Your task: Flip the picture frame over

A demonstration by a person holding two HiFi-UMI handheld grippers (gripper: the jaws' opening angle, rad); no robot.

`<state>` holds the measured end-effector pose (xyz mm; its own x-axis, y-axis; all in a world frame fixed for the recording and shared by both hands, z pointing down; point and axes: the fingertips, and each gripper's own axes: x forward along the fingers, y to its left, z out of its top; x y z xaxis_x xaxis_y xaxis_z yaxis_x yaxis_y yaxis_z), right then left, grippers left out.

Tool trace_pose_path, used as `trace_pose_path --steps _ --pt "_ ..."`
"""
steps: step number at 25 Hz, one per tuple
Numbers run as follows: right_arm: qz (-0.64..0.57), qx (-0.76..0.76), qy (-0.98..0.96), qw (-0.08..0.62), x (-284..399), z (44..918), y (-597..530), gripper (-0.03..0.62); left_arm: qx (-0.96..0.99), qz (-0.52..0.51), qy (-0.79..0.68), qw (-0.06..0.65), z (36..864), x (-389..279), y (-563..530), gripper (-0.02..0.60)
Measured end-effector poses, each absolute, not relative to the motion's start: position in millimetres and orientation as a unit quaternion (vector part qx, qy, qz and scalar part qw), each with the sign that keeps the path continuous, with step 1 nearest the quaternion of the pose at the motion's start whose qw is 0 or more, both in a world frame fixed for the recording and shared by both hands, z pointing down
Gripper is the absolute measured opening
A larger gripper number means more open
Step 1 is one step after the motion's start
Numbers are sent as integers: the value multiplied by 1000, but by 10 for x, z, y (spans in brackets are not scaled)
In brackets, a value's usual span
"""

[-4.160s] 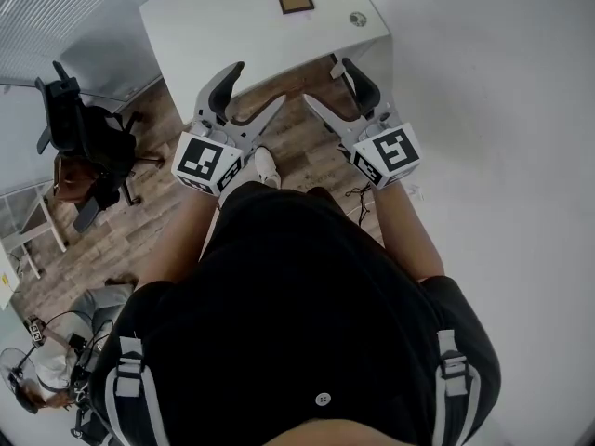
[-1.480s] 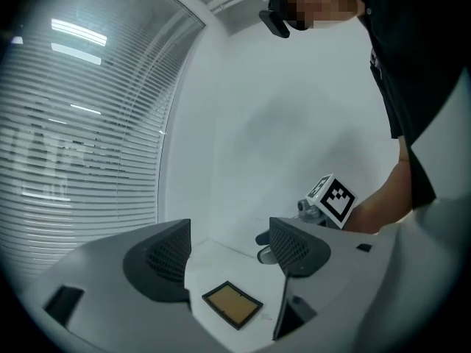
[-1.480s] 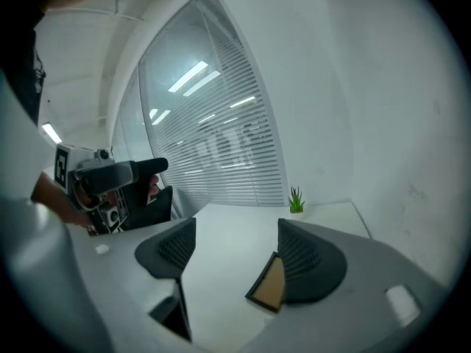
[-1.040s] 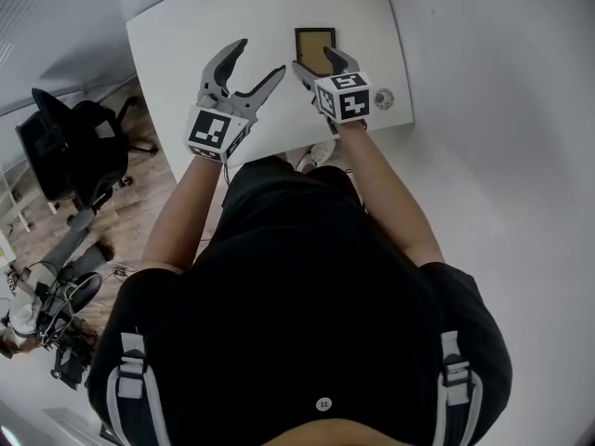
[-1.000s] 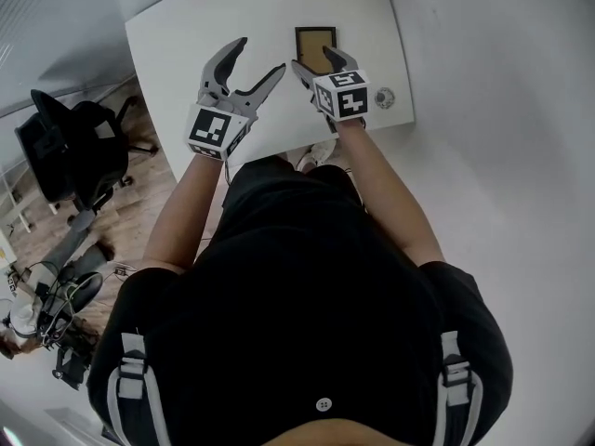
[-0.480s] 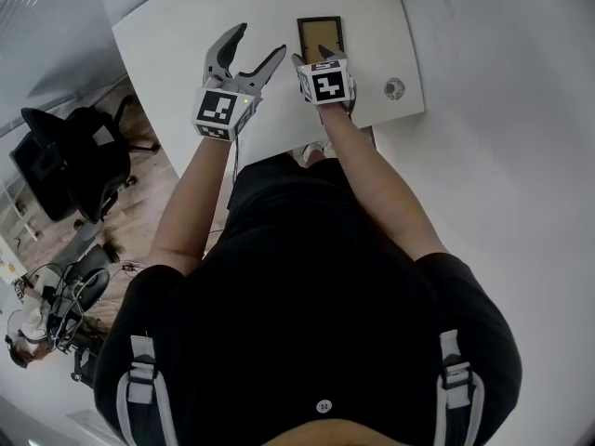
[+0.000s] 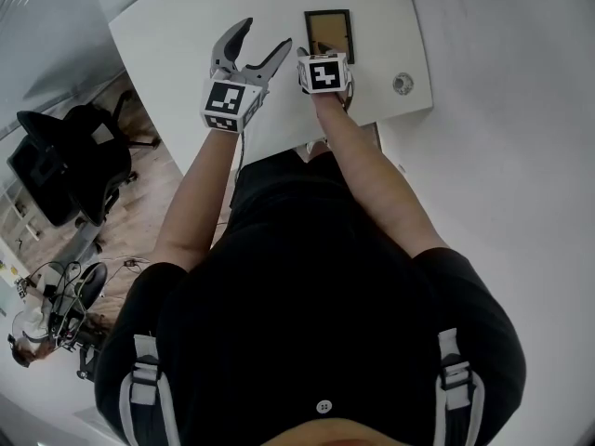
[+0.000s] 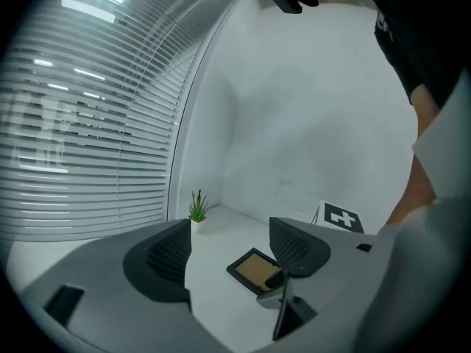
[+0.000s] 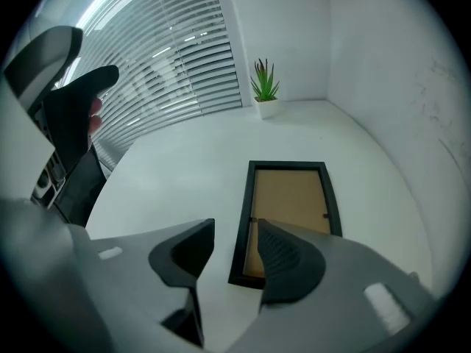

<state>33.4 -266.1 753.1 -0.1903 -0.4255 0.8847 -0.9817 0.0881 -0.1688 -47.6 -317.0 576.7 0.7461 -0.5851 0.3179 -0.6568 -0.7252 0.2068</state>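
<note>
1. Picture frame point(image 9: 288, 197): lies flat on the worktop point(image 9: 169, 168), brown panel up.
2. My right gripper point(image 9: 235, 230): fingers apart, just closing, astride the frame's near left corner.
3. My left gripper point(image 8: 229, 245): fingers wide apart, empty.

An office: white desk point(image 7: 177, 35), swivel chair point(image 7: 56, 167), blinds point(image 8: 73, 138).

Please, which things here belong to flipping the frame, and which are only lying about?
For the job: picture frame; right gripper, jaws just closing, frame's edge between them; left gripper, open; table.
Lying about: potted plant; small round object; office chair.
</note>
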Motion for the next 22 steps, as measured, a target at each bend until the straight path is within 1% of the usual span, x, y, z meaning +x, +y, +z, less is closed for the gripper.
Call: trace_pose_path --steps 5,10,12,14,17,22 --pt "407 546 -644 348 404 7610 -2645 176 923 108 -331 165 5777 -420 -3137 337" --pt "382 563 -633 369 431 7589 -2657 132 923 109 -330 168 5806 -500 -3104 337" --pt "367 571 -629 380 452 7577 -2659 100 923 109 -328 169 5823 -507 -3086 337" --pt "358 577 -626 385 468 7573 -2660 91 923 108 -329 169 5813 -514 -3078 337" --pt "361 581 -625 375 441 7556 -2659 58 923 107 -330 167 5796 -544 -3066 337" --pt "379 578 -629 355 453 7576 -2626 51 921 107 -335 165 5806 -617 -3039 337"
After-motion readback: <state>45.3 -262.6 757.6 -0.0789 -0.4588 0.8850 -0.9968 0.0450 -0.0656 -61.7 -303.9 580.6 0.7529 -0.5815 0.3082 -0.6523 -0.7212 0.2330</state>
